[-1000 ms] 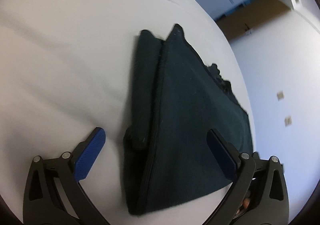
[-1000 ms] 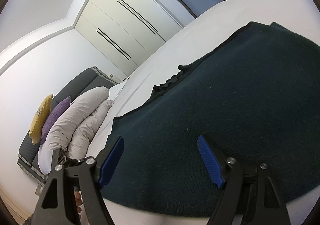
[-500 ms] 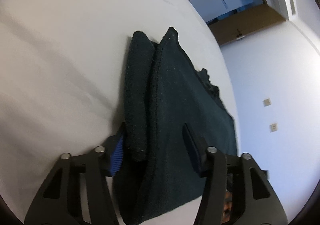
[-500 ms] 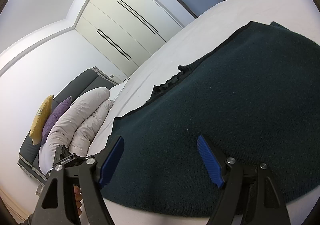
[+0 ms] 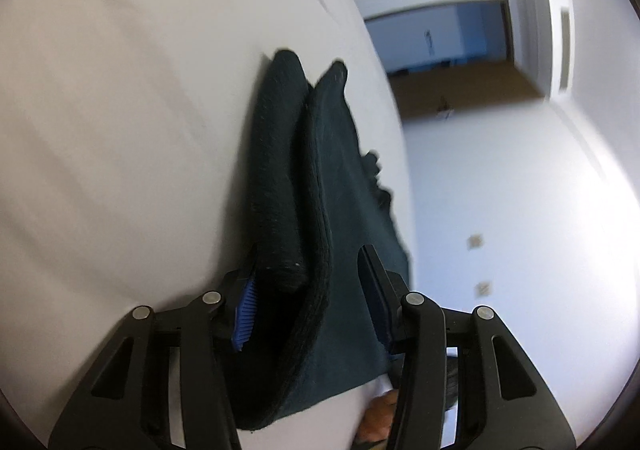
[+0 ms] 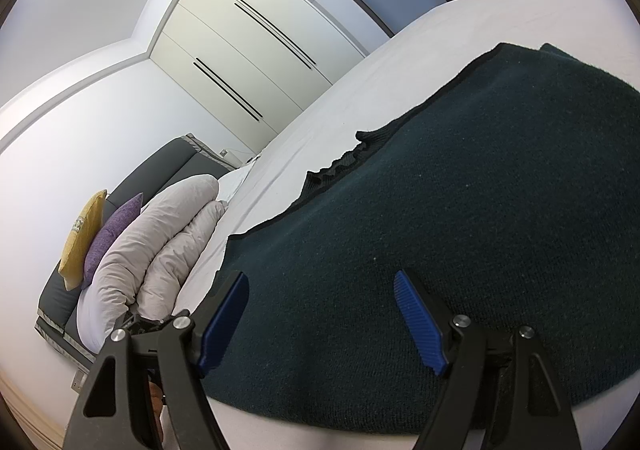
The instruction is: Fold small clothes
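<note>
Dark green knit garment (image 6: 460, 234) lay spread on the white bed (image 5: 120, 109), already doubled along one side so a thick folded edge (image 5: 280, 185) ran away from the left wrist camera. Left gripper (image 5: 308, 302) sat low over that edge, pitched downward, jaws drawn in narrow around the layered fabric and apparently pinching it, likely to carry the edge across for the next fold. Right gripper (image 6: 324, 318) hovered above the flat body of the garment near its close hem, also angled down, jaws wide and holding nothing, probably waiting to pin or take a corner. Grey pillows (image 6: 160, 246) lay at the headboard, well apart.
</note>
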Motion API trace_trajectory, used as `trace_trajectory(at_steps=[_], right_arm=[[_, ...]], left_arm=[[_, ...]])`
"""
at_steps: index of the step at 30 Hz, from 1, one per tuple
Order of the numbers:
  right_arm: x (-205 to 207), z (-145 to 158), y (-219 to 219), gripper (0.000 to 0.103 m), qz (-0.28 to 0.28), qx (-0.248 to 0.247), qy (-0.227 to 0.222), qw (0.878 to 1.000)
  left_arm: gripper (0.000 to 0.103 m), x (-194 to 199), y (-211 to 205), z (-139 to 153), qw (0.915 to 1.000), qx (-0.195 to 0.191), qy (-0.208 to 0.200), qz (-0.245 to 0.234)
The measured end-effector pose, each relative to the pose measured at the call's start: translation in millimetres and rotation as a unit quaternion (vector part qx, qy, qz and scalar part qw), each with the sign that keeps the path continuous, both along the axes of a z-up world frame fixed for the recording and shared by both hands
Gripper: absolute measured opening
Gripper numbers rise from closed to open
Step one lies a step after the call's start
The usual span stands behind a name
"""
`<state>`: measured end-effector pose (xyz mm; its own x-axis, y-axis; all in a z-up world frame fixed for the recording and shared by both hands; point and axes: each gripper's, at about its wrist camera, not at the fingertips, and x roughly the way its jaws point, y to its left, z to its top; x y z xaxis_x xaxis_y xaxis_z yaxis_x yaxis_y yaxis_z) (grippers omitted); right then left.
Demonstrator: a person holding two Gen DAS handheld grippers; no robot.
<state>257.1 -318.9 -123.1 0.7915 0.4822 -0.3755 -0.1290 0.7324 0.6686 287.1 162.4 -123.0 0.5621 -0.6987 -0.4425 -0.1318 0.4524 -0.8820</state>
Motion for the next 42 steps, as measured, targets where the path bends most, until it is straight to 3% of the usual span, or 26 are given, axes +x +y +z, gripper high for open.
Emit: trace_trajectory(at_steps=[3,6,8,11,14,19,23,25,26,28,32,36,40,42], right_arm=[[0.3,-0.4,-0.6,0.078,0.0,0.0,0.0,1.0],[0.8,0.1,-0.3,0.078,0.0,-0.003,0.002,1.0],[2.4,2.6,1.3,0.078,0.0,-0.011,0.011,1.0],[4.0,14.5,8.4,0.079,0.005,-0.033,0.034,0.999],[5.9,30.6,22.2,0.079,0.028,-0.037,0.04,0.998],[31.3,44.4,38.7,0.077,0.057,-0.062,0.068,0.994],[46.2,54.6,15.9,0.077,0.061,-0.044,0.077,0.994],[56.5,58.3,-2.9,0.079,0.074,-0.01,0.087,0.993],[64.0,58.9,-10.5,0.083,0.083,0.005,0.096,0.992],[80.7,54.3,-22.8,0.087,0.111,0.051,0.122,0.985],[110.1,34.1,-23.3,0.089,0.142,0.105,0.186,0.967],[124.7,23.7,3.7,0.089,0.162,0.093,0.204,0.961],[134.9,27.0,34.0,0.082,0.194,0.114,0.198,0.954],[139.9,33.0,48.9,0.081,0.207,0.101,0.194,0.954]], left_arm=[[0.042,8.9,-4.3,0.7,0.9998,0.01,0.012,-0.011],[0.024,10.3,-8.8,1.0,0.9986,0.041,0.023,-0.024],[0.017,8.2,-6.6,-3.4,0.9987,0.037,0.032,-0.011],[0.016,3.1,1.0,-6.8,0.999,0.025,0.036,0.009],[0.015,-1.3,0.7,2.0,0.9984,0.04,0.03,0.025],[0.014,-2.0,-17.6,46.3,0.9915,0.127,-0.016,0.023],[0.014,12.4,-84.4,94.2,0.9699,0.23,-0.077,-0.024],[0.014,16.1,-134.8,107.2,0.9502,0.284,-0.111,-0.062],[0.014,16.2,-171.9,108.5,0.9299,0.33,-0.136,-0.088],[0.014,9.1,-215.6,94.5,0.9048,0.383,-0.152,-0.107],[0.014,-13.8,-240.0,72.8,0.8795,0.428,-0.179,-0.107],[0.014,-16.0,-227.9,80.0,0.8789,0.424,-0.195,-0.098],[0.014,-17.4,-226.4,82.6,0.8666,0.443,-0.204,-0.105],[0.014,-20.4,-231.3,80.0,0.8581,0.456,-0.209,-0.11]])
